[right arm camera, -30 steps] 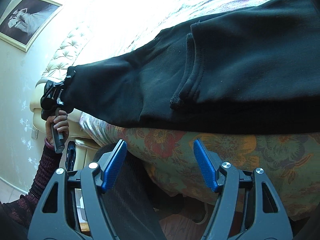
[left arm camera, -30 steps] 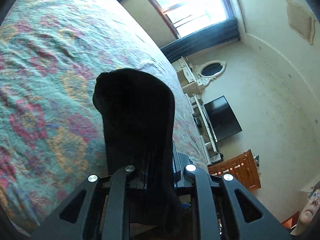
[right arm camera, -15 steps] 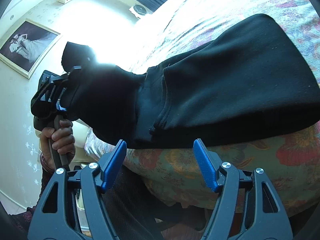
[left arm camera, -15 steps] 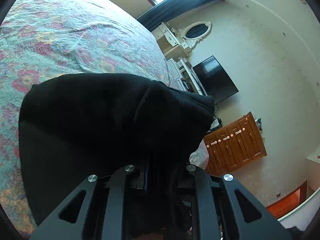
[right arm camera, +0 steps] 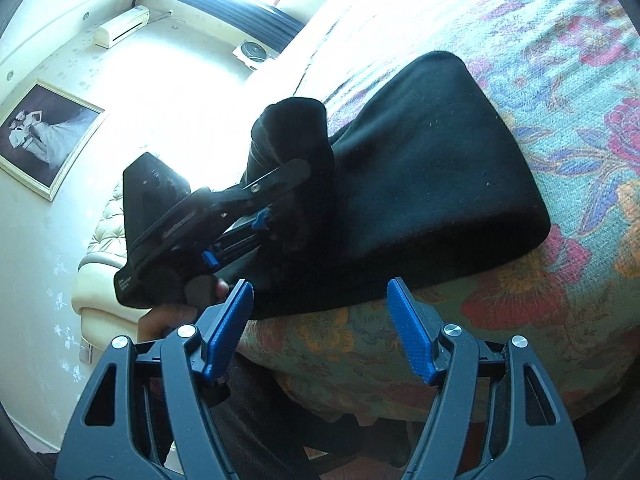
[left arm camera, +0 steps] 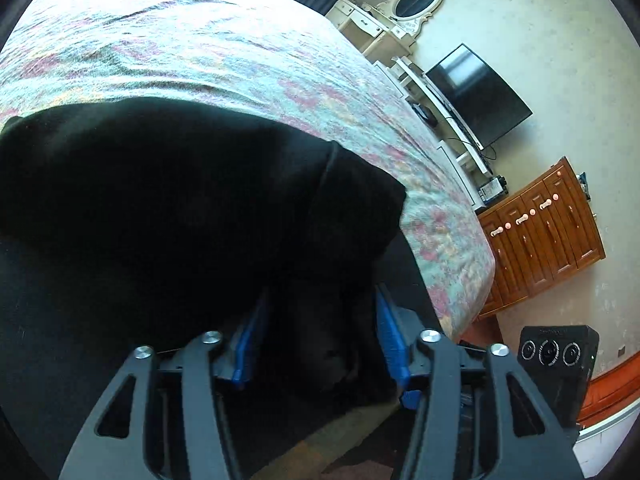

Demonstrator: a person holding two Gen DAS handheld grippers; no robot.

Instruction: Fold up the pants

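Note:
The black pants (right arm camera: 432, 168) lie folded over on the floral bedspread (right arm camera: 580, 60) near the bed's front edge. In the left wrist view the pants (left arm camera: 168, 200) fill the lower left. My left gripper (left arm camera: 316, 340) has its blue pads apart, with a bunch of the black cloth lying loosely between them. It also shows in the right wrist view (right arm camera: 224, 208), over the fold's left end. My right gripper (right arm camera: 320, 332) is open and empty, just off the bed edge below the pants.
The bedspread (left arm camera: 240, 52) runs far past the pants. A TV (left arm camera: 480, 96), a white dresser with an oval mirror (left arm camera: 384, 28) and a wooden cabinet (left arm camera: 544, 232) stand by the far wall. A cream headboard (right arm camera: 100, 248) and a framed photo (right arm camera: 44, 136) are on the left.
My left gripper carried the pant end over onto the rest of the pants, and its jaws have opened. The right gripper stayed open and shifted slightly along the bed edge.

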